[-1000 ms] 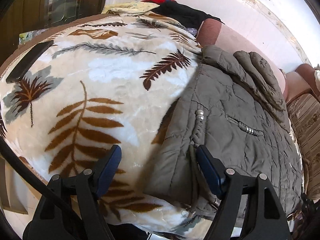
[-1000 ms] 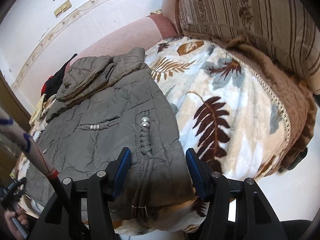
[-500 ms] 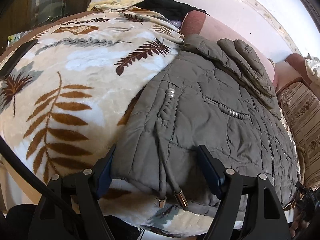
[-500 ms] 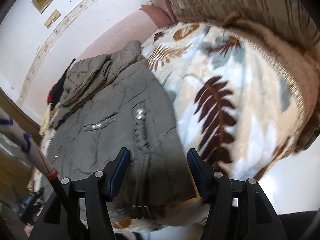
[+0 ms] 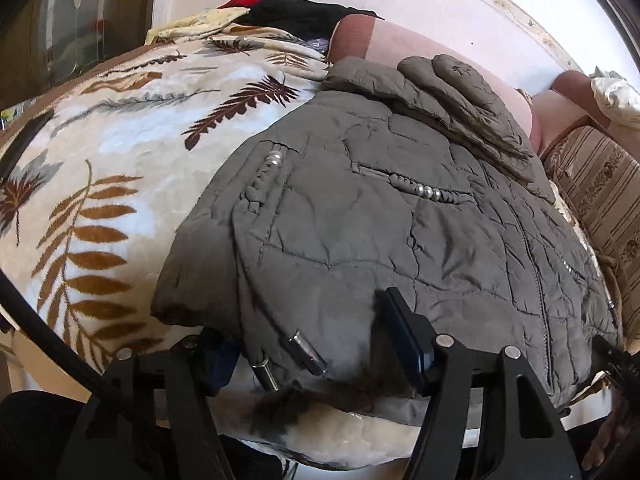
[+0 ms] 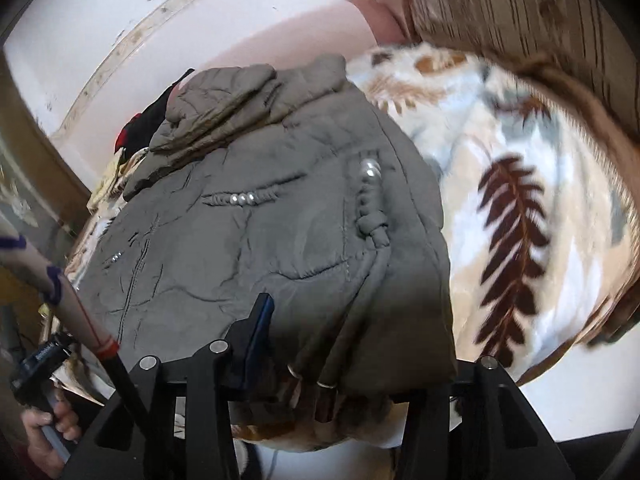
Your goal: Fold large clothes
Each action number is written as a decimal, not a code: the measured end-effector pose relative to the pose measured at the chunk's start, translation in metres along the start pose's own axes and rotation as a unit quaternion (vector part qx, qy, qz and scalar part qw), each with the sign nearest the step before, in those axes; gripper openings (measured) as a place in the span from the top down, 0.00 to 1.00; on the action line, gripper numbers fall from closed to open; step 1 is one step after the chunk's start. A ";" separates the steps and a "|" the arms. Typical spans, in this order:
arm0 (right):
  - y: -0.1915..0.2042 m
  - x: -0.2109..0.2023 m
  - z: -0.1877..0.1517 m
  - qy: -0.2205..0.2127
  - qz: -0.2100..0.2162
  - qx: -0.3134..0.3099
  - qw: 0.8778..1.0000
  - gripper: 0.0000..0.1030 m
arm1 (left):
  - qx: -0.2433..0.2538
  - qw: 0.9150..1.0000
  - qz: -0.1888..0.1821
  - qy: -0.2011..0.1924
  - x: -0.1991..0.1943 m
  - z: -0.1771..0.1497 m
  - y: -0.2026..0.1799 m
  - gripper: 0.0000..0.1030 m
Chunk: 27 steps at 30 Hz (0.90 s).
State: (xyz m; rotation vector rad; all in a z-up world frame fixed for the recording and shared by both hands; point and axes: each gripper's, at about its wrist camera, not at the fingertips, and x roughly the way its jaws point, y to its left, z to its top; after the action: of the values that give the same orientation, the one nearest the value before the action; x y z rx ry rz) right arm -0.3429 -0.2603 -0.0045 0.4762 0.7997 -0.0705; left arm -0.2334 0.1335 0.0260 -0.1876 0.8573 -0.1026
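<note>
A grey-brown quilted jacket lies on a leaf-patterned blanket, its hood folded at the far end. My left gripper is open, its jaws astride the jacket's near hem corner; the left finger is under the cloth and the right finger rests on top. In the right wrist view the jacket fills the middle, and my right gripper is open around the other hem corner, the left finger on top and the right finger hidden beneath the cloth. Drawcord ends hang at the hem.
A pile of red, black and yellow clothes lies at the blanket's far end. A striped brown sofa cushion borders the blanket on one side. A pink padded backrest and white wall lie behind the jacket.
Both grippers have moved forward onto the jacket's near hem. The hem corners now lie between the jaws, with cloth covering one finger of each.
</note>
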 end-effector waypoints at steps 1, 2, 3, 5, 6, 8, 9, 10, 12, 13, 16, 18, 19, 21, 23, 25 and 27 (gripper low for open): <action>0.005 -0.002 0.000 -0.004 0.000 -0.014 1.000 0.57 | 0.005 1.000 0.003 -0.002 0.000 -0.001 -0.002 0.37; 0.010 -0.004 0.000 -0.010 0.002 -0.025 1.000 0.60 | 0.015 1.000 0.008 -0.007 -0.002 -0.001 -0.006 0.40; 0.015 -0.006 -0.001 -0.015 0.004 -0.037 0.999 0.64 | 0.023 1.000 0.011 -0.011 -0.004 -0.002 -0.008 0.42; 0.022 -0.007 -0.003 -0.017 -0.009 -0.061 0.998 0.65 | 0.035 0.999 0.019 -0.019 -0.006 -0.003 -0.012 0.47; 0.023 -0.004 -0.004 -0.013 -0.015 -0.065 0.998 0.65 | 0.038 0.999 0.023 -0.018 -0.004 -0.002 -0.013 0.47; 0.019 0.002 -0.005 -0.001 -0.028 -0.054 0.998 0.60 | 0.041 0.999 0.030 -0.013 0.000 -0.002 -0.014 0.46; 0.016 0.005 -0.004 0.004 -0.029 -0.049 0.998 0.55 | 0.041 0.999 0.032 -0.012 0.002 -0.002 -0.015 0.46; 0.014 0.009 -0.004 0.015 -0.027 -0.043 0.999 0.47 | 0.041 0.999 0.033 -0.013 0.003 -0.002 -0.015 0.42; 0.016 0.014 -0.004 0.023 -0.028 -0.046 0.998 0.41 | 0.044 0.998 0.041 -0.012 0.005 -0.002 -0.018 0.39; 0.020 0.014 -0.004 0.020 -0.035 -0.057 0.998 0.43 | 0.047 0.998 0.043 -0.013 0.005 -0.002 -0.019 0.39; 0.031 0.010 -0.006 0.008 -0.038 -0.092 0.995 0.64 | 0.055 0.997 0.050 -0.015 0.006 -0.002 -0.022 0.39; 0.035 0.011 -0.008 0.006 -0.048 -0.106 0.993 0.65 | 0.059 0.997 0.055 -0.015 0.007 -0.002 -0.024 0.39; 0.035 0.013 -0.008 0.008 -0.049 -0.106 0.993 0.65 | 0.063 0.996 0.059 -0.016 0.007 -0.003 -0.025 0.39; 0.034 0.014 -0.007 0.010 -0.049 -0.104 0.993 0.65 | 0.069 0.995 0.064 -0.018 0.007 -0.004 -0.026 0.39; 0.035 0.016 -0.008 0.009 -0.050 -0.105 0.993 0.65 | 0.076 0.995 0.069 -0.019 0.008 -0.004 -0.028 0.39; 0.034 0.016 -0.007 0.008 -0.050 -0.102 0.994 0.65 | 0.081 0.994 0.074 -0.020 0.009 -0.004 -0.030 0.39; 0.033 0.017 -0.007 0.009 -0.047 -0.096 0.994 0.64 | 0.090 0.992 0.081 -0.023 0.009 -0.006 -0.033 0.39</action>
State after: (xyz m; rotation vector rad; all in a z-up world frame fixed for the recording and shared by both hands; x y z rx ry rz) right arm -0.3280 -0.2261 -0.0078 0.2571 0.8365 -0.0755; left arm -0.2324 0.0988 0.0227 0.0496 0.8104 -0.0228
